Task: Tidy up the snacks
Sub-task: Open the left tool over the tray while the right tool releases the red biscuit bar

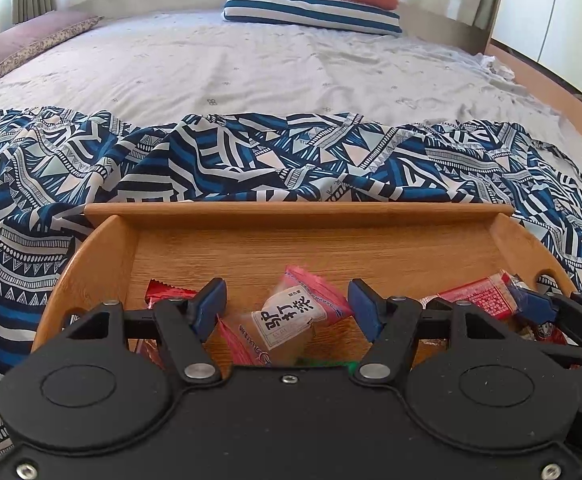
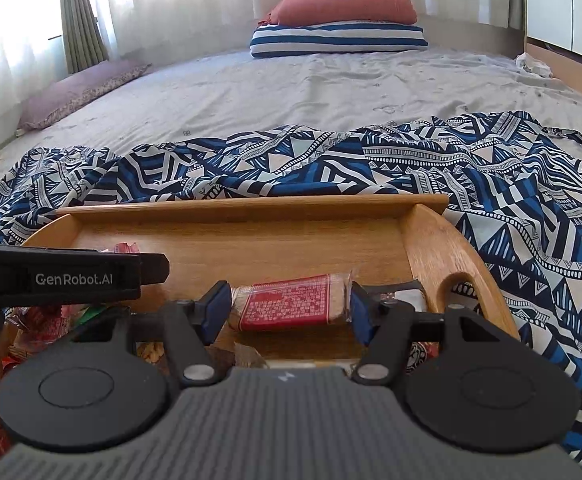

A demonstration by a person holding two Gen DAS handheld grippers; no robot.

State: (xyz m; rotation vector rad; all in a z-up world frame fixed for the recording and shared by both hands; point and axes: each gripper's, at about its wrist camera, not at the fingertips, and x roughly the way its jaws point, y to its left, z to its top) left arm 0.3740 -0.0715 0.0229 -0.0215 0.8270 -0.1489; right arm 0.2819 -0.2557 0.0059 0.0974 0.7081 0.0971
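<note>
The right tool point(image 2: 289, 312) pinches a red snack bar point(image 2: 291, 307) end to end over the wooden tray point(image 2: 251, 209) on the bed; the slick wrapper may slip. The left tool point(image 1: 287, 308) is spread around a pink packet point(image 1: 291, 316), gripping nothing

1. "GenRobot.AI" reads in white letters on the black side of the left gripper point(image 2: 63, 278), seen from the right wrist.
2. Large black characters, "驴打滚", stand on the white label of the pink-ended snack packet point(image 1: 291, 320).
3. The red snack bar point(image 2: 291, 307) carries dense fine print, too small to read.
</note>
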